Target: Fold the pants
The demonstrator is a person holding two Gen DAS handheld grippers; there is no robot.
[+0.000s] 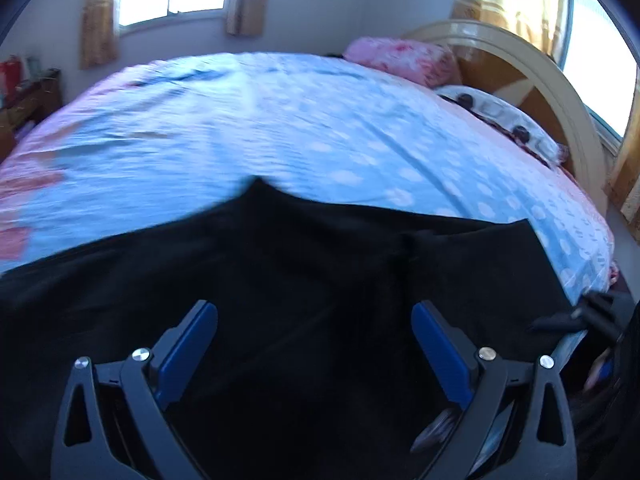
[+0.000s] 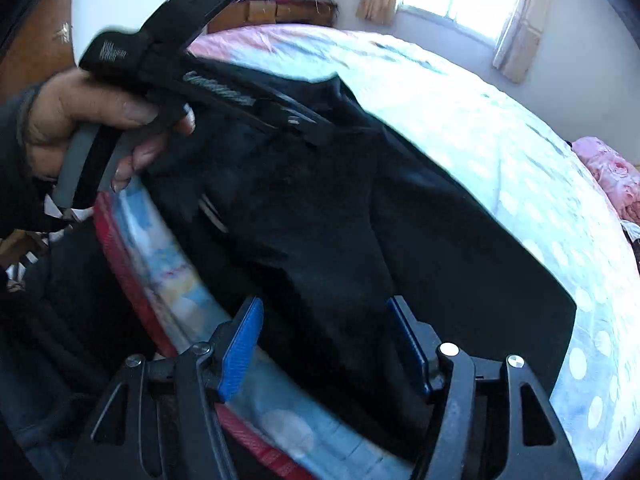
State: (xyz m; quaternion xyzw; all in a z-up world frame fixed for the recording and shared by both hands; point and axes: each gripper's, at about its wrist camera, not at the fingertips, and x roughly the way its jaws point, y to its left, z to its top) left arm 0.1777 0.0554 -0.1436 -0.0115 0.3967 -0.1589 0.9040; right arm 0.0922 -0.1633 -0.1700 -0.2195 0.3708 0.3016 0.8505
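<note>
Now both grippers, left gripper [image 1: 314,344] and right gripper [image 2: 324,344], agape, empty, above black pants [image 1: 320,264].

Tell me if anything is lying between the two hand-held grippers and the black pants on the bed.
Nothing visible is in the way. The black pants lie spread on the blue dotted bedsheet, directly under the open left hand-held gripper. The right hand-held gripper is also open over the same fabric near the bed edge.
</note>
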